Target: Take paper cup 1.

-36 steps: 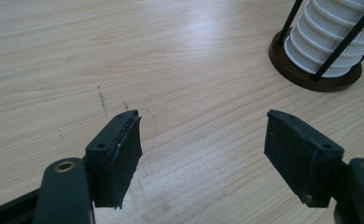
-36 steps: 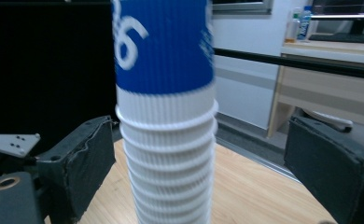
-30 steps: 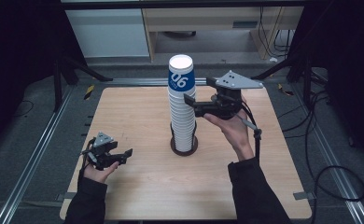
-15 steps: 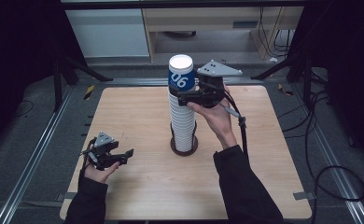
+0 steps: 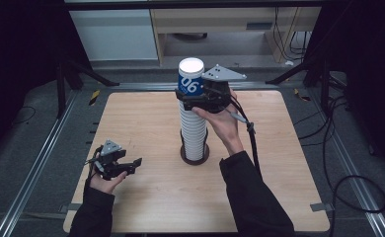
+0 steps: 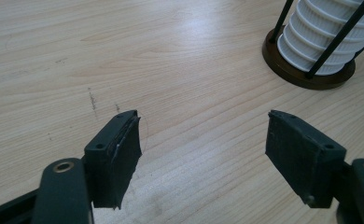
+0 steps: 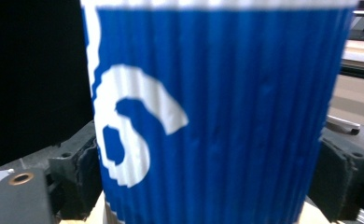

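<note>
Cup (image 7: 217, 112), blue, atop the stack, pinched between just-closing right tongs (image 5: 193, 96); left tongs (image 6: 203, 154) spread, empty.

White "06" — on the blue ribbed cup (image 5: 190, 83) topping the stack

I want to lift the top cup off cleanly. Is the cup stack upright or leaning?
Upright: the cup stack rises straight from its round base, blue top cup centred above.

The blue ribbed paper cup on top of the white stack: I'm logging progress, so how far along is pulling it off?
Done: the right gripper has reached the blue ribbed paper cup, its jaws just closing around it. In hand: the grip. Left: the cup still sits on the tall stack of white cups; the left gripper rests open on the wooden table.
</note>
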A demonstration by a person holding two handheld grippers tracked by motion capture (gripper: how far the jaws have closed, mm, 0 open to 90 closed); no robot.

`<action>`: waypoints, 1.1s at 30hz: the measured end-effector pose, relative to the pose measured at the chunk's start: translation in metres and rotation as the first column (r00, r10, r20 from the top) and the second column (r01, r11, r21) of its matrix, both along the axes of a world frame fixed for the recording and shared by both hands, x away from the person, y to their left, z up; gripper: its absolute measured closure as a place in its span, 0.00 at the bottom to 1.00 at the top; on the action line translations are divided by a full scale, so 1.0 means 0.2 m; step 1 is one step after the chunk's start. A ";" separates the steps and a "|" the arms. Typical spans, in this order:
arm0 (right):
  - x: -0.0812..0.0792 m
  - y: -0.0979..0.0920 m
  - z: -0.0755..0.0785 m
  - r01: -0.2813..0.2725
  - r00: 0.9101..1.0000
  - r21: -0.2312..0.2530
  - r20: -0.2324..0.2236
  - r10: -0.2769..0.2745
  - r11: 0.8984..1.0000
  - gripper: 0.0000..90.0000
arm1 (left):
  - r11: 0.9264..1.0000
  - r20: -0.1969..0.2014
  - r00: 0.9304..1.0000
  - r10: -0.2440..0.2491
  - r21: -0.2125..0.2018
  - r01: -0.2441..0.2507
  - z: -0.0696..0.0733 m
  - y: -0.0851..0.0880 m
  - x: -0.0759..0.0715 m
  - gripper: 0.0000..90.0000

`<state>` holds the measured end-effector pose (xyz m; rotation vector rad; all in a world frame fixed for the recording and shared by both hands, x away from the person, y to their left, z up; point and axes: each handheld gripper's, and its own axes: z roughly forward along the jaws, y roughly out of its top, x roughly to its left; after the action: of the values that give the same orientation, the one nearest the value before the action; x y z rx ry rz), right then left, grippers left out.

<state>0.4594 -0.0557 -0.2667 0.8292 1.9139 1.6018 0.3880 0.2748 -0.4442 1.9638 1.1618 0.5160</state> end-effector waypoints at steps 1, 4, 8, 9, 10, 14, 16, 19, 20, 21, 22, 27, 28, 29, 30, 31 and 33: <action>0.00 0.00 0.00 0.000 1.000 0.000 0.000 0.000 1.000 0.16 | 1.000 0.000 1.000 0.000 0.000 0.000 0.00 0.00 0.00 0.29; -0.01 0.00 -0.01 -0.007 1.000 0.011 0.002 0.007 1.000 0.19 | 1.000 0.000 1.000 0.000 0.001 0.000 0.00 0.00 0.00 0.29; -0.01 0.00 0.00 -0.005 1.000 0.011 0.002 0.005 1.000 0.20 | 1.000 -0.001 1.000 0.001 0.002 -0.001 0.00 0.00 0.00 0.29; -0.01 0.00 0.00 -0.007 1.000 0.011 0.002 0.007 1.000 0.20 | 1.000 -0.001 1.000 0.002 0.002 -0.002 0.00 0.00 0.00 0.29; -0.01 0.00 0.00 -0.007 1.000 0.012 0.005 0.006 1.000 0.20 | 1.000 -0.001 1.000 0.003 0.003 -0.003 0.00 0.00 0.00 0.29; -0.02 -0.02 0.02 -0.011 0.999 0.029 0.031 0.010 1.000 0.21 | 1.000 -0.002 1.000 0.005 0.003 -0.005 0.00 0.00 0.00 0.29; -0.02 -0.02 0.04 -0.012 0.999 0.030 0.037 0.010 0.999 0.21 | 1.000 -0.004 1.000 0.006 0.003 -0.006 0.00 0.00 0.00 0.29; -0.03 -0.03 0.07 -0.014 0.999 0.038 0.045 0.012 0.999 0.22 | 1.000 -0.004 1.000 0.008 0.001 -0.008 0.00 0.01 0.00 0.29; -0.03 -0.03 0.08 -0.016 0.999 0.041 0.048 0.014 0.999 0.22 | 1.000 -0.004 1.000 0.009 -0.001 -0.009 0.00 0.01 0.00 0.29; -0.03 -0.03 0.09 -0.016 0.999 0.043 0.053 0.014 0.999 0.22 | 1.000 -0.003 1.000 0.009 -0.003 -0.009 0.00 0.01 0.00 0.29; -0.03 -0.04 0.10 -0.019 0.998 0.042 0.054 0.017 0.999 0.22 | 1.000 -0.002 1.000 0.008 -0.003 -0.008 0.00 0.01 0.00 0.29; -0.03 -0.04 0.16 -0.024 0.997 0.040 0.070 0.021 0.999 0.23 | 1.000 -0.007 1.000 0.010 -0.002 -0.010 0.00 0.01 0.00 0.29; -0.03 -0.04 0.17 -0.024 0.997 0.044 0.070 0.021 0.999 0.23 | 1.000 -0.006 1.000 0.010 -0.002 -0.010 0.00 0.01 0.00 0.29; -0.03 -0.05 0.18 -0.025 0.997 0.042 0.073 0.022 0.999 0.23 | 1.000 -0.005 1.000 0.010 -0.004 -0.010 0.00 0.01 0.00 0.29; -0.03 -0.05 0.20 -0.023 0.997 0.043 0.076 0.020 0.999 0.23 | 1.000 -0.005 1.000 0.010 -0.005 -0.010 0.00 0.01 0.00 0.29; -0.03 -0.05 0.21 -0.023 0.997 0.043 0.079 0.019 0.999 0.23 | 1.000 -0.005 1.000 0.010 -0.005 -0.010 0.00 0.01 0.00 0.29; -0.03 -0.05 0.23 -0.021 0.996 0.044 0.087 0.017 0.999 0.23 | 1.000 -0.004 1.000 0.010 -0.005 -0.010 0.00 0.01 0.00 0.29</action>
<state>0.4530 -0.0659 -0.2212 0.7491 1.8371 1.6695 0.3879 0.2766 -0.4434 1.9562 1.1751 0.5141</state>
